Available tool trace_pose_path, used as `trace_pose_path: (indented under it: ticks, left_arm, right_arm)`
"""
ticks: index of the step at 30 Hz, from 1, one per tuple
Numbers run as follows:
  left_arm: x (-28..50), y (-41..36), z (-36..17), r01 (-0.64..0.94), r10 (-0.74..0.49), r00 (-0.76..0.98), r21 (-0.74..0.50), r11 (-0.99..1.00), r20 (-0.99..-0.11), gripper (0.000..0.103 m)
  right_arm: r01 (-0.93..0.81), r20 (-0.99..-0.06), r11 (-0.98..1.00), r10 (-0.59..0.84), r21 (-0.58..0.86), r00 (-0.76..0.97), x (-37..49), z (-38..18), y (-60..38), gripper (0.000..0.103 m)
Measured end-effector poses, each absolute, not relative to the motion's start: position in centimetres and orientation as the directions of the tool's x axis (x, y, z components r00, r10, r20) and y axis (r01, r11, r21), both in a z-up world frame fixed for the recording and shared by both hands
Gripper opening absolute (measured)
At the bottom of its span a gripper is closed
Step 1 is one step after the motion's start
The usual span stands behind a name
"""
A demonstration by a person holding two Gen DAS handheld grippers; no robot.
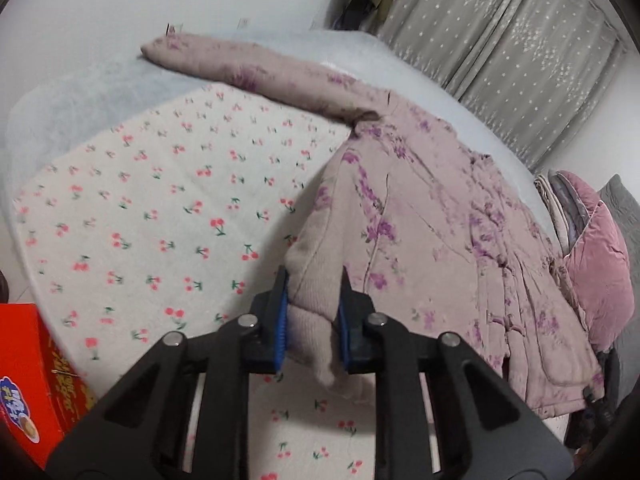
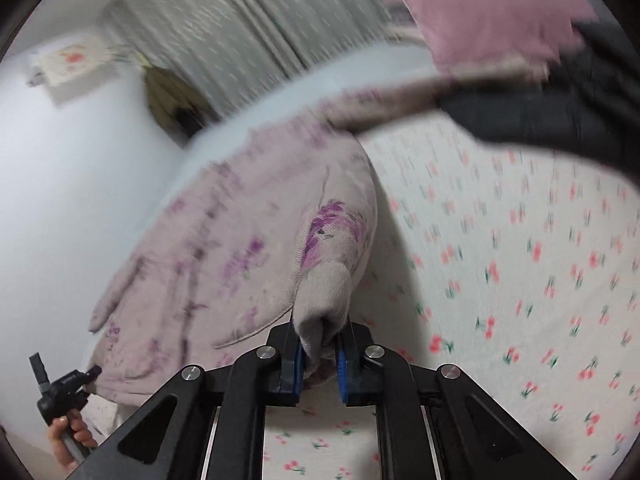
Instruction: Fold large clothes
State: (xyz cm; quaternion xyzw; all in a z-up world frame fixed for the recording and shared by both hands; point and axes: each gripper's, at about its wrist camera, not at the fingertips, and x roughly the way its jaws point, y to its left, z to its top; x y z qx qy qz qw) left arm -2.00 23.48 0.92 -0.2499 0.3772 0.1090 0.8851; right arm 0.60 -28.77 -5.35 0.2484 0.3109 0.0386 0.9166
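my left gripper [image 1: 313,312] is clamped on the knit cuff of the floral jacket [image 1: 432,216], and my right gripper [image 2: 319,354] pinches its other cuff. the jacket lies across the cherry-print sheet [image 1: 160,200]. a red box [image 1: 28,376] sits at the near left; pink cushion [image 1: 600,264] and grey curtains [image 1: 500,40] farther off.

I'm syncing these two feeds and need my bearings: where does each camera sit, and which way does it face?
Left wrist: on the left claw, looking along its fingers over the cherry-print sheet toward the curtains; the claw is shut on the floral coat.
Right wrist: on the right claw, facing the coat and curtains; blurred; a hand with the other claw's handle shows lower left.
Shared: coat, sheet, curtains.
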Motion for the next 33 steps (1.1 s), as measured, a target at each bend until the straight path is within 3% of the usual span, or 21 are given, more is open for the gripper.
trace_pose_path:
  ticks: [3, 6, 8, 11, 13, 15, 17, 18, 23, 28, 33]
  left_arm:
    - [-3.3, 24.0, 2.1, -0.376, -0.009, 0.720, -0.401, 0.836, -0.694, 0.022]
    - [-2.4, 23.6, 2.2, -0.370, 0.003, 0.704, -0.362, 0.856, -0.710, 0.024]
    - [-1.0, 23.4, 1.3, -0.395, 0.041, 0.667, -0.306, 0.866, -0.744, 0.033]
    - [-0.3, 25.0, 1.1, -0.459, 0.084, 0.655, -0.307, 0.833, -0.751, 0.034]
    - [-1.1, 25.3, 2.0, -0.475, 0.125, 0.685, -0.310, 0.824, -0.718, 0.040]
    - [-1.3, 25.3, 3.2, -0.497, 0.186, 0.711, -0.297, 0.815, -0.679, 0.057]
    - [-0.5, 24.3, 3.5, -0.470, 0.163, 0.735, -0.321, 0.822, -0.658, 0.076]
    - [0.3, 23.5, 3.5, -0.445, 0.134, 0.740, -0.331, 0.832, -0.659, 0.077]
    - [5.4, 17.8, 2.2, -0.292, -0.023, 0.699, -0.316, 0.903, -0.715, 0.077]
    - [9.7, 12.8, 2.2, -0.283, -0.081, 0.644, -0.335, 0.899, -0.761, 0.078]
    - [13.8, 7.2, 3.8, -0.157, -0.148, 0.604, -0.299, 0.941, -0.783, 0.079]
  right_arm:
    - [0.033, -0.498, 0.869, 0.252, 0.494, 0.830, -1.3, -3.8, -28.3, 0.011]
    - [0.021, -0.503, 0.879, 0.252, 0.476, 0.826, -1.5, -3.4, -27.8, 0.012]
    - [0.062, -0.587, 0.907, 0.216, 0.416, 0.780, 0.1, -4.7, -27.9, 0.015]
    - [0.157, -0.707, 0.958, 0.062, 0.240, 0.704, 2.3, -7.0, -28.2, 0.022]
    - [0.176, -0.704, 0.952, 0.055, 0.251, 0.708, 2.5, -6.8, -29.1, 0.025]
    - [0.182, -0.640, 0.938, 0.052, 0.294, 0.767, 1.4, -5.5, -30.3, 0.038]
    - [0.217, -0.570, 0.931, -0.011, 0.295, 0.821, 0.1, -4.5, -31.2, 0.086]
    - [0.222, -0.547, 0.928, -0.024, 0.299, 0.837, -0.3, -4.4, -31.2, 0.091]
    - [0.217, -0.592, 0.934, -0.007, 0.284, 0.806, 0.6, -5.4, -31.6, 0.091]
    - [0.242, -0.606, 0.925, -0.017, 0.292, 0.795, 1.2, -5.7, -32.7, 0.091]
    - [0.295, -0.627, 0.839, 0.068, 0.457, 0.776, 3.1, -6.9, -36.2, 0.091]
